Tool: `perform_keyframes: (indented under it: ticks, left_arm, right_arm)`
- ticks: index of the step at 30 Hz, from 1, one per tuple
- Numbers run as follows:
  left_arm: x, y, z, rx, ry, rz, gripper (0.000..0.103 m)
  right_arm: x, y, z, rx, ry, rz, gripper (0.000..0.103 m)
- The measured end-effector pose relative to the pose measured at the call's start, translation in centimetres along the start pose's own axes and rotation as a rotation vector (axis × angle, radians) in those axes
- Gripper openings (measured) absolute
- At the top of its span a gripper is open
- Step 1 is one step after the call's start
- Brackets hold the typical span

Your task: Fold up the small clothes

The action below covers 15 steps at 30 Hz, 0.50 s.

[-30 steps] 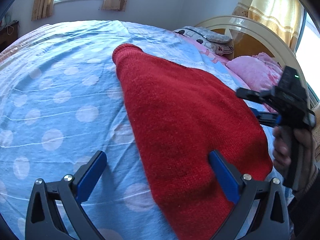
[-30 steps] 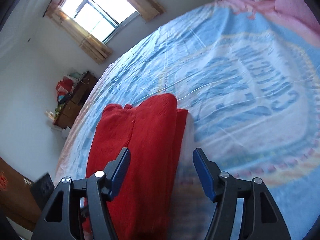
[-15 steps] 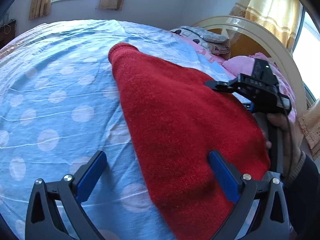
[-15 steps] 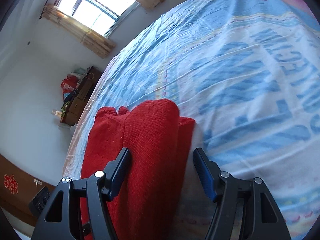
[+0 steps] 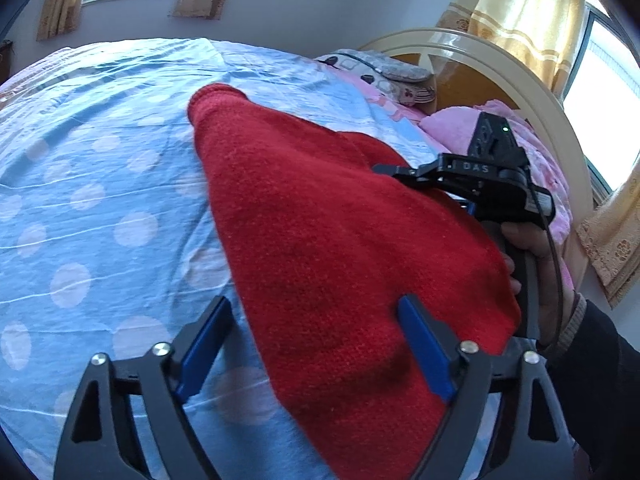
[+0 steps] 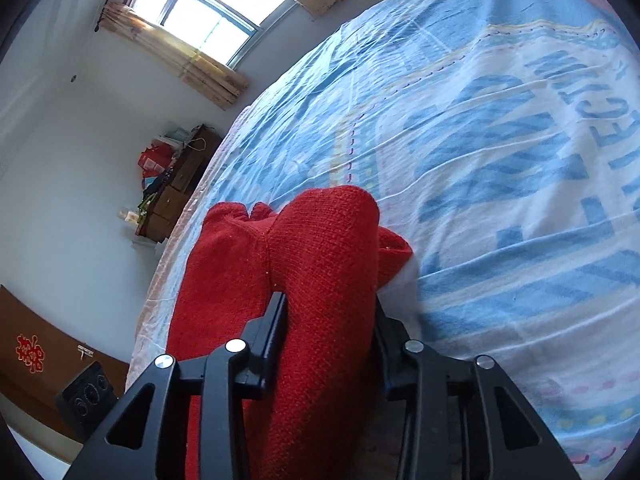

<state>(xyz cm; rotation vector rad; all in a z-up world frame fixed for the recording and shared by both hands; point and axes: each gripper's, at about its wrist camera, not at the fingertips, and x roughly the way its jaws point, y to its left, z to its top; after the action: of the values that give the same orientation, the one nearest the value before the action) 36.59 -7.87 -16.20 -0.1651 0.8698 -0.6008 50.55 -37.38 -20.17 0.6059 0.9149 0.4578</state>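
Red knit garment [image 5: 320, 240] lies on the blue spotted bed sheet [image 5: 100, 200]. Left view: left hand-held gripper [image 5: 316, 344] stands wide, jaws just narrowing, straddling the garment's edge. Right view: right hand-held gripper [image 6: 328, 312], just closing, pinches a garment fold.

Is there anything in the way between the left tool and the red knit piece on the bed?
Nothing visible. The left tool stands open, straddling the near edge of the red knit garment, jaws just closing. The right tool already pinches it.
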Motion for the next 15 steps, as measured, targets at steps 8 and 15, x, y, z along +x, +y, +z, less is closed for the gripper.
perform_keyframes:
  ticks: [8, 15]
  left_arm:
    - [0.0, -0.5, 0.1, 0.019, 0.013, -0.024, 0.070]
    - [-1.0, -2.3, 0.7, 0.105, 0.031, 0.039, 0.044]
  right_arm:
    - [-0.1, 1.2, -0.4, -0.049, -0.019, -0.094, 0.033]
    - [-1.7, 2.5, -1.3, -0.061, -0.068, -0.098, 0.028]
